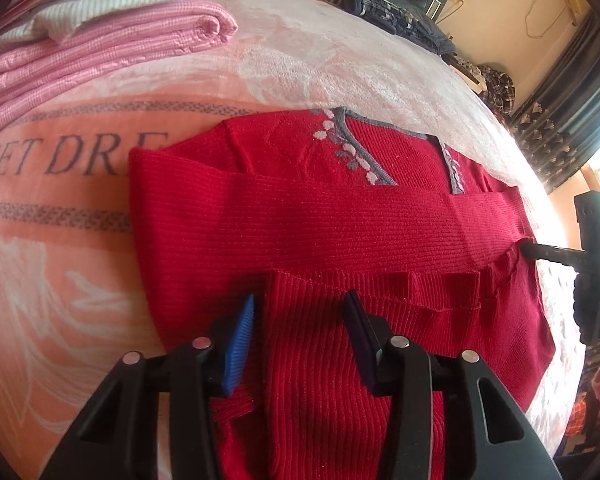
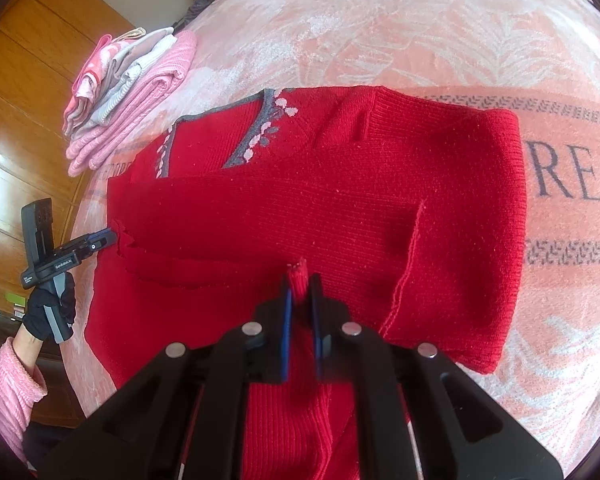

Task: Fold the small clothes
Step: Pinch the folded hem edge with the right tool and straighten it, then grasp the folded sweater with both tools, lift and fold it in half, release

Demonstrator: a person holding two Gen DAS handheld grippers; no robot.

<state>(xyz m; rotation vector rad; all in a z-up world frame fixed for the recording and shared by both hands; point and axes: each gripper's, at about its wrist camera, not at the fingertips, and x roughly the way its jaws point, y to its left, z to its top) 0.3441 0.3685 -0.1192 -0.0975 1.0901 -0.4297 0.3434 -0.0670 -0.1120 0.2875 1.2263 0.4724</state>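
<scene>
A red knit sweater (image 1: 320, 216) (image 2: 340, 200) with a grey V-neck and pale leaf embroidery lies flat on a peach blanket (image 1: 60, 280) (image 2: 420, 40). One sleeve is folded across its chest. My left gripper (image 1: 300, 340) is open, its blue and dark pads wide apart over a ribbed red edge of the sweater. In the right wrist view the left gripper (image 2: 110, 237) sits at the sweater's left edge. My right gripper (image 2: 301, 308) is shut on a ribbed red fold of the sweater. In the left wrist view the right gripper (image 1: 526, 249) sits at the puckered right edge.
A stack of folded pink and white clothes (image 1: 100, 40) (image 2: 128, 96) sits at the blanket's far corner. Dark patterned clothes (image 1: 380, 0) are heaped beyond the bed. A wooden wardrobe (image 2: 28, 80) stands at the left. A gloved hand (image 2: 48, 312) with a pink sleeve holds the left gripper.
</scene>
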